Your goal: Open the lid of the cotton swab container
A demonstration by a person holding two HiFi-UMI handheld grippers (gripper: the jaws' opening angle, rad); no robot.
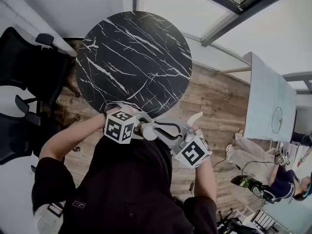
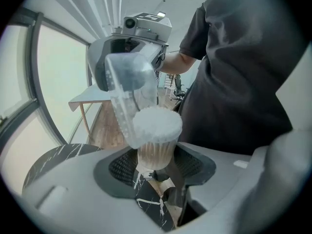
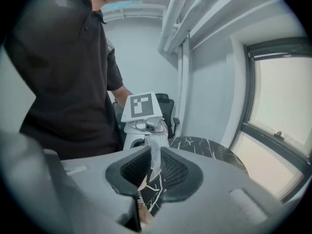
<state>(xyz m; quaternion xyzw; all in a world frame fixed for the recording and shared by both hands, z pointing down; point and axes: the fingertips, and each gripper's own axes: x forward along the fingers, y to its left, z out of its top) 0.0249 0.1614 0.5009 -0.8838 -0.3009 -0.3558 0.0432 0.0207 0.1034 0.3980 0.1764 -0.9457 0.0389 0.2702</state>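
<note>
My left gripper [image 2: 155, 165] is shut on the cotton swab container [image 2: 155, 143], a small clear tub packed with white-tipped swabs standing upright between the pads. Its clear lid [image 2: 127, 89] is swung up and away from the swab tips, tilted to the left. My right gripper [image 3: 153, 165] is shut on the thin edge of that lid [image 3: 154, 152]. In the head view both grippers, left [image 1: 139, 126] and right [image 1: 158, 129], meet in front of the person's chest, just off the near rim of the round black marble table [image 1: 136, 57].
Black office chairs [image 1: 24, 67] stand at the left of the marble table. A pale rectangular table [image 1: 270, 101] is at the right on the wooden floor. Another person [image 1: 273, 174] sits at the lower right.
</note>
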